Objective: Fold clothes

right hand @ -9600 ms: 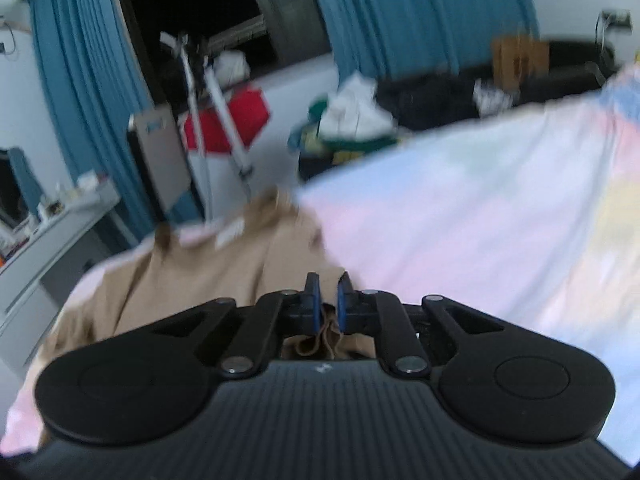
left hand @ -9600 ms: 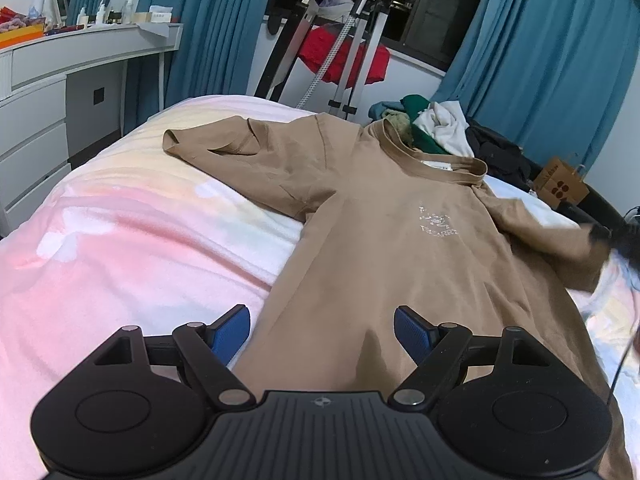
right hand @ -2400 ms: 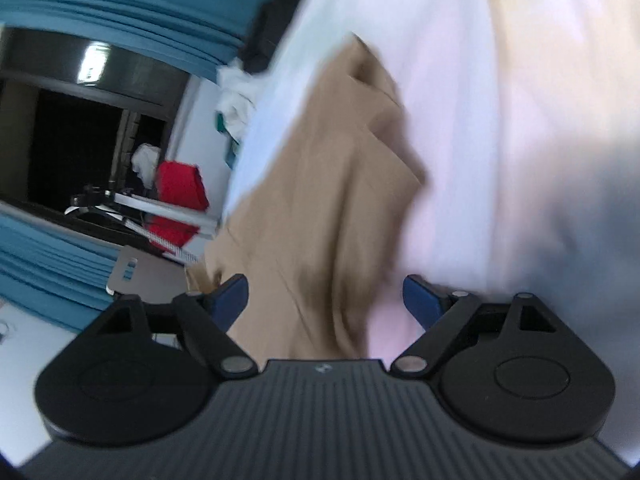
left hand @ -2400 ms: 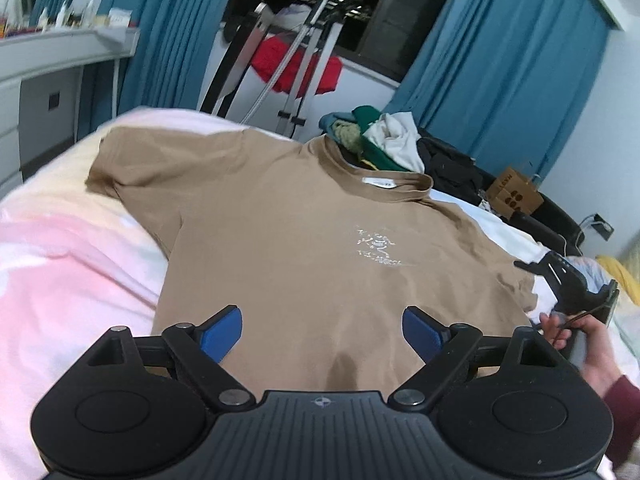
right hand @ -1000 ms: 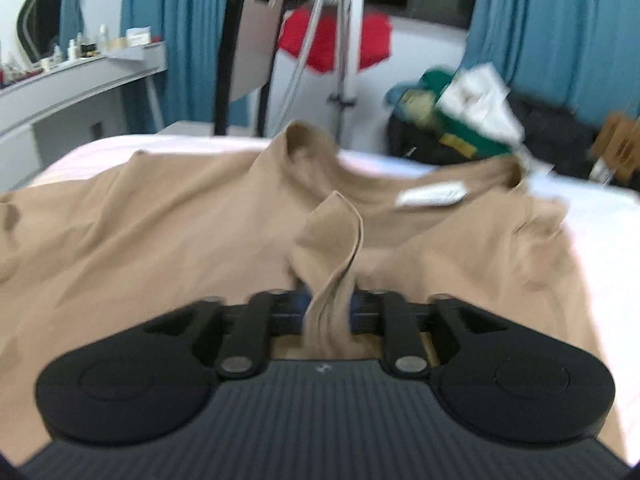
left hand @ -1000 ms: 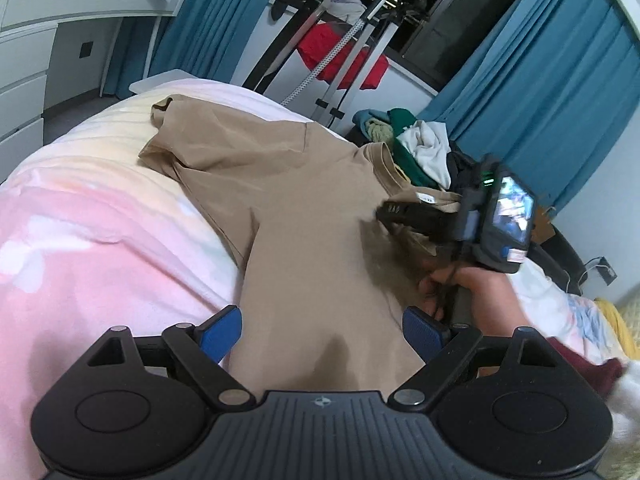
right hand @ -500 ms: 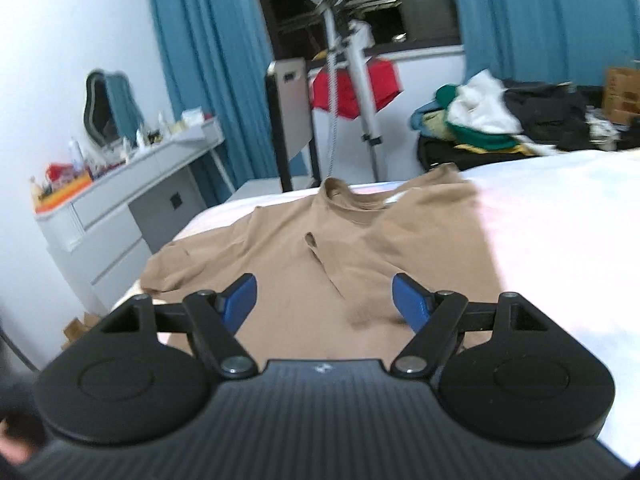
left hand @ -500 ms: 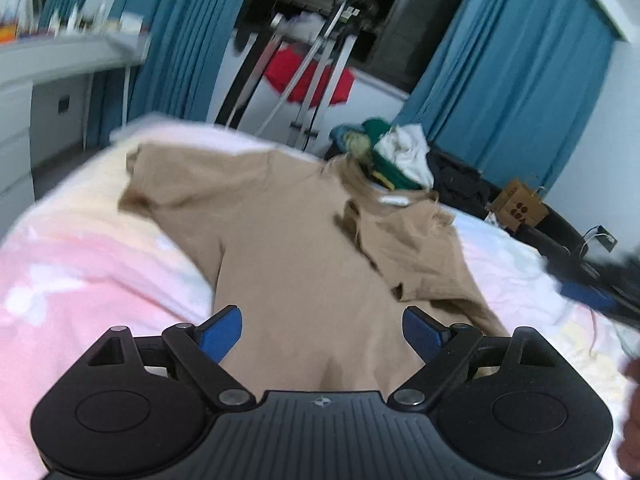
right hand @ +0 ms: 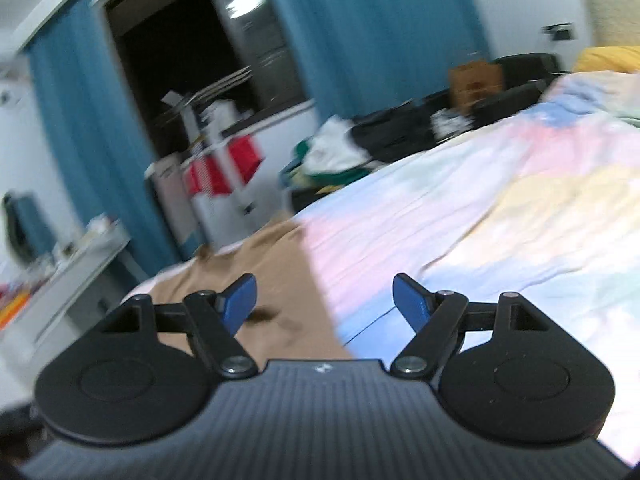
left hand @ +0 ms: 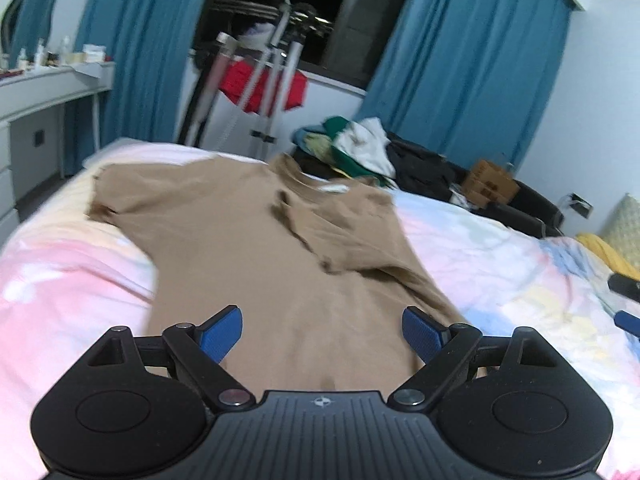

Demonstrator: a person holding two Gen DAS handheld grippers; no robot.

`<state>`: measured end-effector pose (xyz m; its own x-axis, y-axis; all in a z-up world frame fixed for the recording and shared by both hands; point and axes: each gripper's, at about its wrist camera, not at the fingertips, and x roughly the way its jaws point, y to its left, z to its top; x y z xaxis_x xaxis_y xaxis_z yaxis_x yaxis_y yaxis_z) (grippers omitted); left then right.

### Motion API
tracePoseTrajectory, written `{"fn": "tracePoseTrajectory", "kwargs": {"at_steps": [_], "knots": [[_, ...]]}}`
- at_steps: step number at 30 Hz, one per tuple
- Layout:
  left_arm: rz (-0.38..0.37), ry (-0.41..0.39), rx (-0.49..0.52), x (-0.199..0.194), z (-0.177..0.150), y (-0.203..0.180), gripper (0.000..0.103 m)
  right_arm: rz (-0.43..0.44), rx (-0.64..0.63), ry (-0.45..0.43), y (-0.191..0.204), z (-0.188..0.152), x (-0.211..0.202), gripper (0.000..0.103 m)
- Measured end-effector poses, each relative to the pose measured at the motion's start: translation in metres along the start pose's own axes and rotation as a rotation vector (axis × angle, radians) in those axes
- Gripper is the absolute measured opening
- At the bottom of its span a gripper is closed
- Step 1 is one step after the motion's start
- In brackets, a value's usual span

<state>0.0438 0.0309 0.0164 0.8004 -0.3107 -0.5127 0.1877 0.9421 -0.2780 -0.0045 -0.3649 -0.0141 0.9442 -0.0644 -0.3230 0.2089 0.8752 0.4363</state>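
Note:
A tan T-shirt (left hand: 256,248) lies flat on the pastel bed cover (left hand: 500,256). Its right sleeve is folded inward over the chest, and its left sleeve spreads out at the far left. My left gripper (left hand: 322,330) is open and empty, just above the shirt's lower hem. My right gripper (right hand: 324,298) is open and empty, over the shirt's right edge where it meets the cover. The shirt (right hand: 264,276) shows blurred in the right wrist view. The tips of the right gripper (left hand: 624,300) peek in at the right edge of the left wrist view.
A pile of clothes (left hand: 356,144) and a black bag lie beyond the bed's far edge. A drying rack with a red garment (left hand: 260,84) stands by the window. A white dresser (left hand: 36,92) is at the left. A cardboard box (left hand: 490,182) sits at the far right.
My right gripper let go of the folded-in sleeve, opened and pulled back to the right side of the bed. My left gripper stayed open over the hem.

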Motion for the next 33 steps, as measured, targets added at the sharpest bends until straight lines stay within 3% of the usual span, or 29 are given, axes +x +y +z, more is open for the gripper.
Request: {"fn": "tracePoseTrajectory", "kwargs": {"at_steps": [5,13,16,18,20,22,30,33], "knots": [[-0.119,0.079,0.012,0.022,-0.016,-0.059,0.086,-0.036,0.149,0.001,-0.038,0.006,0.008,0.079],[-0.301,0.310,-0.031,0.091,-0.064,-0.166,0.073,-0.121,0.156,0.073,-0.066,0.000,0.037,0.078],[-0.295,0.390,-0.046,0.113,-0.078,-0.183,0.070,-0.135,0.222,0.072,-0.083,-0.001,0.038,0.078],[-0.265,0.432,-0.049,0.125,-0.086,-0.188,0.062,-0.142,0.268,0.063,-0.095,0.000,0.038,0.078],[-0.256,0.479,-0.058,0.136,-0.090,-0.184,0.023,-0.152,0.283,0.059,-0.101,-0.001,0.037,0.079],[-0.266,0.508,-0.087,0.140,-0.091,-0.176,0.008,-0.149,0.294,0.065,-0.104,-0.003,0.038,0.079],[-0.339,0.514,-0.239,0.106,-0.039,-0.109,0.005,-0.082,0.330,0.174,-0.105,-0.009,0.053,0.079],[-0.321,0.512,-0.269,0.090,-0.024,-0.073,0.005,-0.061,0.316,0.224,-0.096,-0.013,0.060,0.079]]}}
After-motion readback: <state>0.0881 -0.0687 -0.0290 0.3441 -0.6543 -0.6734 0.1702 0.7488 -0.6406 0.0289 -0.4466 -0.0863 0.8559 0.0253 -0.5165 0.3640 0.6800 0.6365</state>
